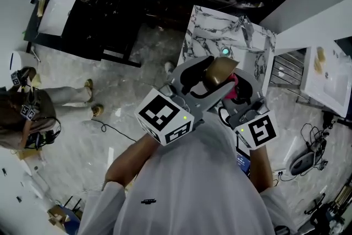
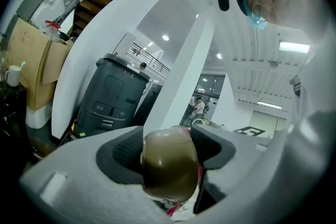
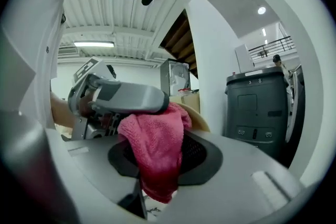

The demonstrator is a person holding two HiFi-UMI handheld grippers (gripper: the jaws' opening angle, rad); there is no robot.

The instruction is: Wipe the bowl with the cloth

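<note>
A tan-brown bowl (image 1: 219,70) is held up in the air in front of the person's chest, tilted on edge. My left gripper (image 1: 212,77) is shut on its rim; in the left gripper view the bowl (image 2: 169,162) fills the gap between the jaws. My right gripper (image 1: 237,92) is shut on a pink cloth (image 1: 231,88), which presses against the bowl's inner side. In the right gripper view the cloth (image 3: 155,149) hangs between the jaws, with the bowl's pale rim (image 3: 197,115) and the left gripper (image 3: 118,98) just behind it.
Below lies a marble-topped counter (image 1: 212,33) with a small round teal object (image 1: 225,52). A white sink unit (image 1: 330,77) is at right, dark cabinets at top left. Another person (image 1: 33,113) stands at left. Cables (image 1: 311,137) lie on the floor at right.
</note>
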